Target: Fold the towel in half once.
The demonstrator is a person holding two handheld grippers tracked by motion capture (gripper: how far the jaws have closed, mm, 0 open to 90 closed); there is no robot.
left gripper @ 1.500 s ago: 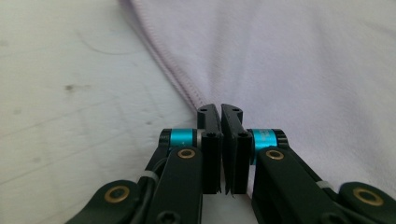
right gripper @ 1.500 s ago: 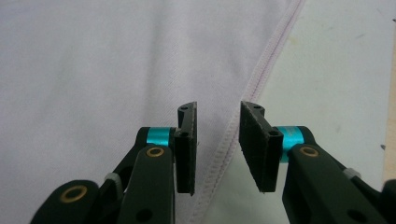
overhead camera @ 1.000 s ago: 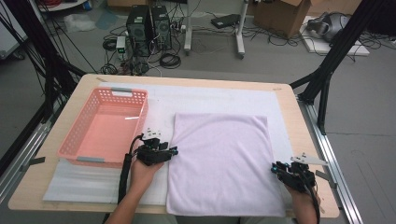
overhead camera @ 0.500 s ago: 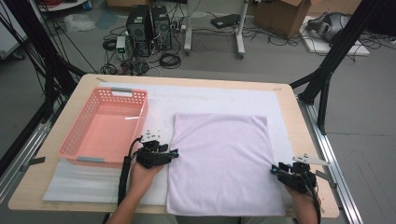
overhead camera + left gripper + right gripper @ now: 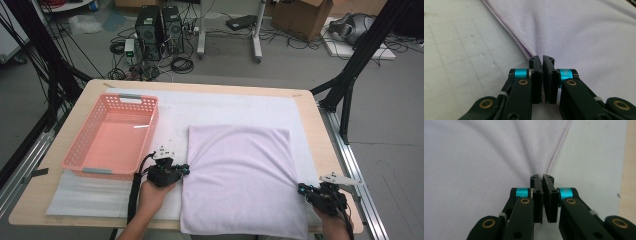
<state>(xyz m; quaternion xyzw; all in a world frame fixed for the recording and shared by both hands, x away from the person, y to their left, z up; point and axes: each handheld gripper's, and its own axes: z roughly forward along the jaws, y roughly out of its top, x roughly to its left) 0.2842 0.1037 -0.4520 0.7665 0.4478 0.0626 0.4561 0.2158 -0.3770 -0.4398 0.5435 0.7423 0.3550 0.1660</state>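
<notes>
A lilac towel (image 5: 242, 180) lies flat on a white foam mat (image 5: 225, 107). My left gripper (image 5: 186, 170) sits at the towel's left edge, about halfway along it. In the left gripper view, this gripper (image 5: 541, 58) is shut on the stitched hem of the towel (image 5: 579, 37), and the cloth puckers at the jaws. My right gripper (image 5: 301, 188) is at the towel's right edge near the front. Seen in the right gripper view, that gripper (image 5: 541, 177) is shut on the hem of the towel (image 5: 474, 170), with folds fanning out from the pinch.
An empty pink plastic basket (image 5: 150, 135) stands on the mat just left of my left hand. The wooden table (image 5: 306, 117) ends close behind my right gripper, with a metal rail (image 5: 350, 160) beyond it. Computers and cables lie on the floor beyond the table.
My left gripper has slid slightly toward the table's near edge along the towel's left hem. The right gripper and the towel stay put.
</notes>
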